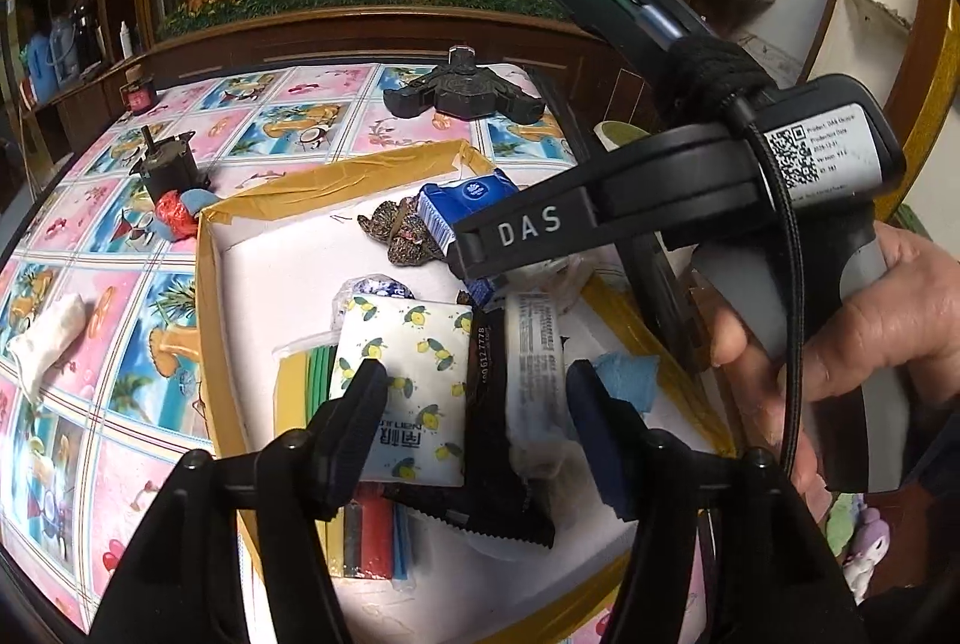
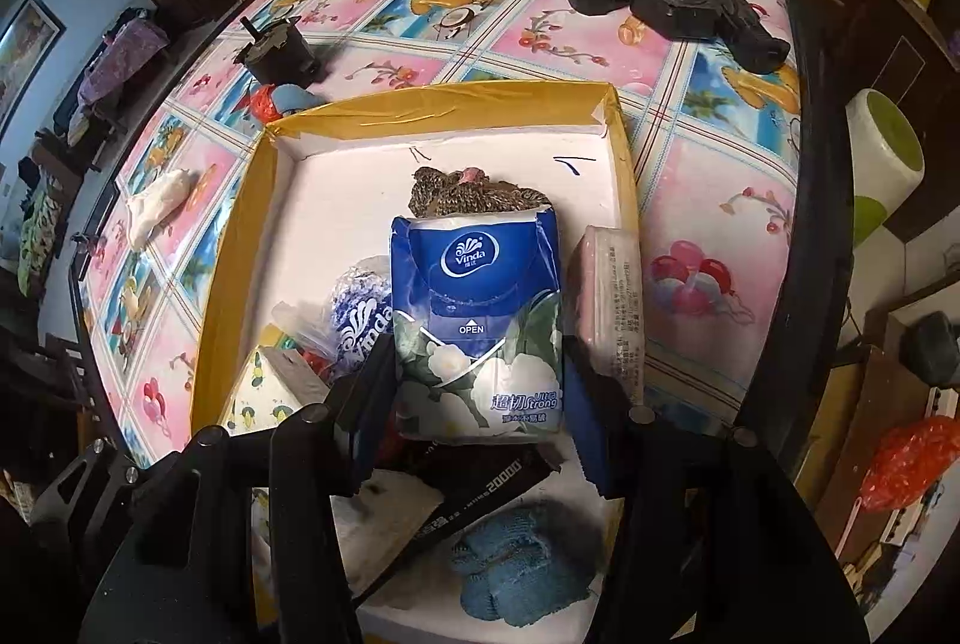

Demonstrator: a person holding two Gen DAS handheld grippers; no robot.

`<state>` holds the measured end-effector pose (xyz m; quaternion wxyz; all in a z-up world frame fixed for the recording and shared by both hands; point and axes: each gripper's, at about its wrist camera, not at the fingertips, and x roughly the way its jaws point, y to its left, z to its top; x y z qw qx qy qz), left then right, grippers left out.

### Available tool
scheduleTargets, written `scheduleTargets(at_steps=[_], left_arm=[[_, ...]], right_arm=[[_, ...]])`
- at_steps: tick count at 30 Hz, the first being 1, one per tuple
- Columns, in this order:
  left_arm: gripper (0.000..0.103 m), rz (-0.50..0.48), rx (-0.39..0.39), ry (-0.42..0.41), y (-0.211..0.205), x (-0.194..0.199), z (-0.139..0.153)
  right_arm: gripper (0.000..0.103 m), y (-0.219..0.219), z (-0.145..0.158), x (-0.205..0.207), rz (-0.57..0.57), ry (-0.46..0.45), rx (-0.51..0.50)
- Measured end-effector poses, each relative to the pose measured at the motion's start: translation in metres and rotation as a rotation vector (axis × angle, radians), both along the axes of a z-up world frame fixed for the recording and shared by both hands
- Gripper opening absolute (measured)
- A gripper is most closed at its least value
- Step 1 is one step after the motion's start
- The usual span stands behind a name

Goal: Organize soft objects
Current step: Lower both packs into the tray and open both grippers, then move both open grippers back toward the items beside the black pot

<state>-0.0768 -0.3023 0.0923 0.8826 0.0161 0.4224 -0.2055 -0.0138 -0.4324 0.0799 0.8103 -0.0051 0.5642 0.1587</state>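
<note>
Right gripper [image 2: 477,374] fingers clamped blue Vinda tissue pack [image 2: 477,326], above box [image 2: 240,248] centre | left gripper [image 1: 474,404] fingers apart, straddling lemon-print pack [image 1: 414,380] | white pouch [image 1: 45,338] on worktop, 9 o'clock of box.

- The blue tissue pack [image 2: 477,326] is wrapped in glossy, crinkled plastic film.
- The box [image 2: 432,101] is taped in smooth yellow-brown tape.
- The blue cloth [image 2: 519,566] is seen as rough terry.
- The worktop [image 2: 708,200] is covered in shiny printed sheet.

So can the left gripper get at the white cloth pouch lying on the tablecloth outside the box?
Probably yes: the left gripper is open, and the white cloth pouch lies apart on the tablecloth.
</note>
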Motion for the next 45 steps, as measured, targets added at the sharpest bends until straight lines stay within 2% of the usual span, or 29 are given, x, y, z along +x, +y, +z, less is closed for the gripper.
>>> scheduleTargets(at_steps=[7, 14, 25, 37, 45], left_arm=[[0.063, 0.009, -0.043, -0.022, 0.007, -0.006, 0.01], [0.063, 0.02, -0.045, -0.04, 0.013, -0.013, 0.017], [0.063, 0.042, -0.055, -0.087, 0.028, -0.027, 0.029], [0.063, 0.083, -0.065, -0.075, 0.063, -0.03, 0.03], [0.063, 0.15, -0.059, -0.056, 0.104, -0.026, 0.028]], right_arm=[[0.054, -0.009, 0.013, -0.005, -0.033, -0.026, 0.026], [0.054, -0.02, 0.033, -0.012, -0.078, -0.074, 0.035], [0.054, -0.024, 0.046, -0.029, -0.094, -0.086, 0.069], [0.054, 0.001, 0.046, -0.042, -0.082, -0.067, 0.096], [0.054, 0.036, 0.046, -0.042, -0.044, -0.06, 0.11]])
